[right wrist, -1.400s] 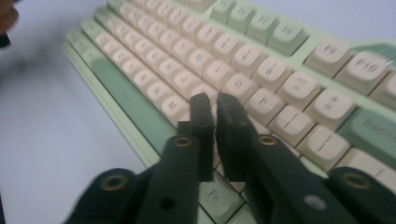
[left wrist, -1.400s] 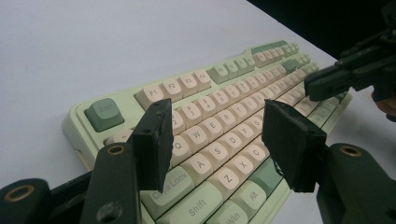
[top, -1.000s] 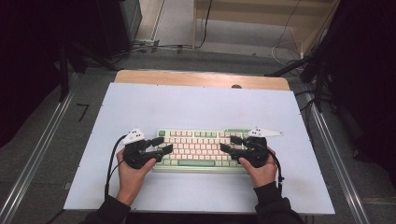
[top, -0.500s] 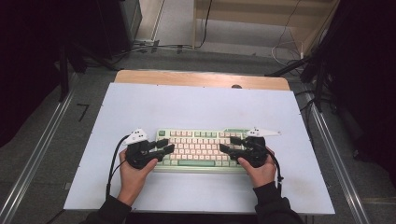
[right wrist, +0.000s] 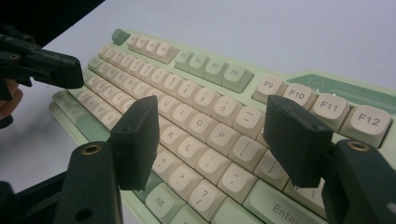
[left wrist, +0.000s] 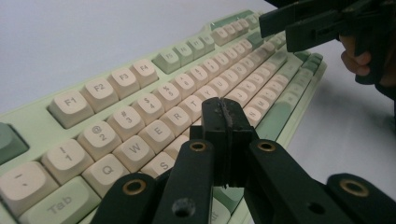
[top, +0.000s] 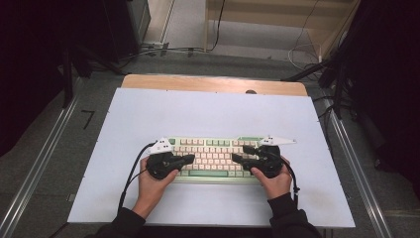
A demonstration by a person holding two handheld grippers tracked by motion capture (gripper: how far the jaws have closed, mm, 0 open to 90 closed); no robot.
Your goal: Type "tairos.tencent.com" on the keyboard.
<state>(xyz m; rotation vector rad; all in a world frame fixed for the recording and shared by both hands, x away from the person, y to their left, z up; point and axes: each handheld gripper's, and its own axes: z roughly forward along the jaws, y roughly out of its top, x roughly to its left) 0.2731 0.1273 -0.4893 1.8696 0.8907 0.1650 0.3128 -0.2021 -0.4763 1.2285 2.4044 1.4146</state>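
Risk lay with the left hand-held gripper (left wrist: 223, 122): jaws just pressed together on nothing, poised over the pale green-and-cream plastic keyboard (top: 218, 157) beneath, it could strike neighbouring keys. The right hand-held gripper (right wrist: 212, 135) stood apart.

A pale blue-white mat (top: 208, 111) covers the table (top: 213, 83), whose wooden edge shows along the far side. One thing lies directly on the mat: a green and cream keyboard (top: 213, 148), set squarely, under and between the left gripper (top: 185, 159) and the right gripper (top: 238, 157), which come in over its two ends.
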